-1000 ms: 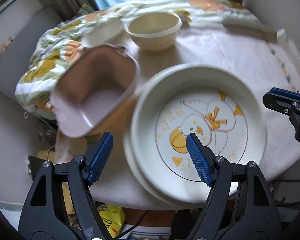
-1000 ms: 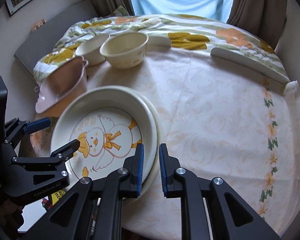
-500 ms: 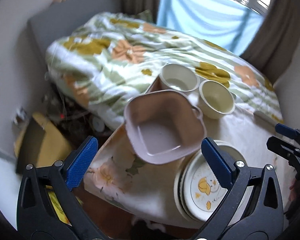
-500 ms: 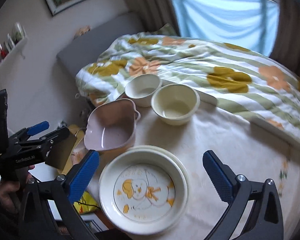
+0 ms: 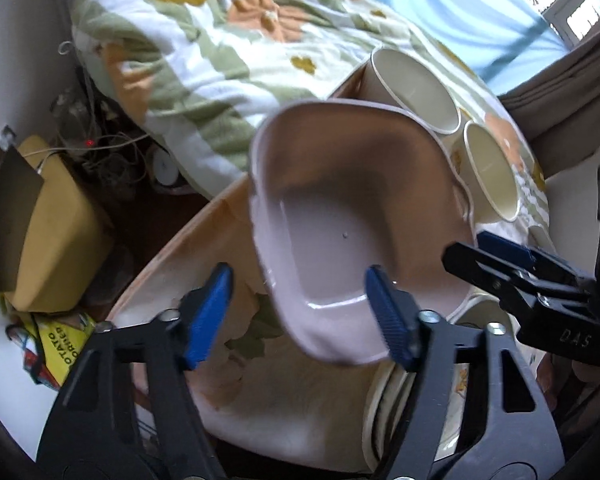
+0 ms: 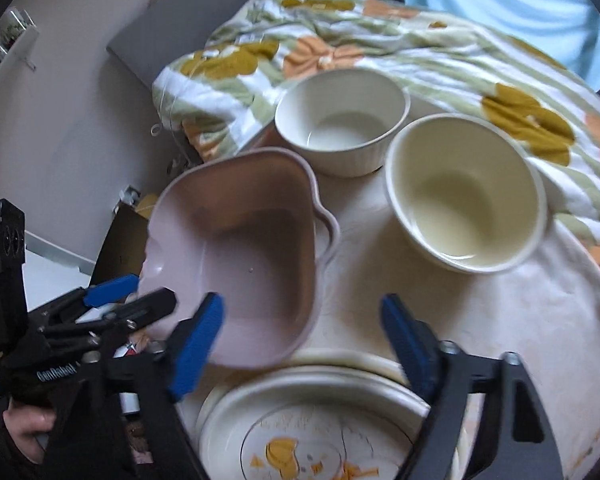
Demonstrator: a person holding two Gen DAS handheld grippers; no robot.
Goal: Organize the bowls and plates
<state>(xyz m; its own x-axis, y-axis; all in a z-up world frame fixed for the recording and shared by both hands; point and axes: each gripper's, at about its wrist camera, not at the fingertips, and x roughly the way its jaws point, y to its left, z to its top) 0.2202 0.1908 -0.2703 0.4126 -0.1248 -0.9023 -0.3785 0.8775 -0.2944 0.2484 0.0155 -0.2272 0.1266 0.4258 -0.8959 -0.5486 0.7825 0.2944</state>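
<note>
A round tabletop (image 6: 520, 320) covered with a pale cloth stands beside a bed with a flowered quilt (image 6: 380, 48).

The pink square dish (image 6: 240, 264) sits at the tabletop's near-left edge, appearing tilted, just beside the stacked plates (image 6: 312, 412) with a chick print. It looks like rigid glazed ceramic: moderately heavy, slippery and breakable. Judged best grip point: the rim wall, one finger inside and one outside, or the small lug handle (image 6: 328, 232) on its side.

The left gripper (image 5: 296, 308) has its jaws wide apart, straddling the dish's near wall without contact. The right gripper (image 6: 300, 332) is likewise spread wide and holds nothing, above the plates.

Behind the dish stand a white ribbed bowl (image 6: 340, 120) and a cream bowl (image 6: 464, 192), close together.
</note>
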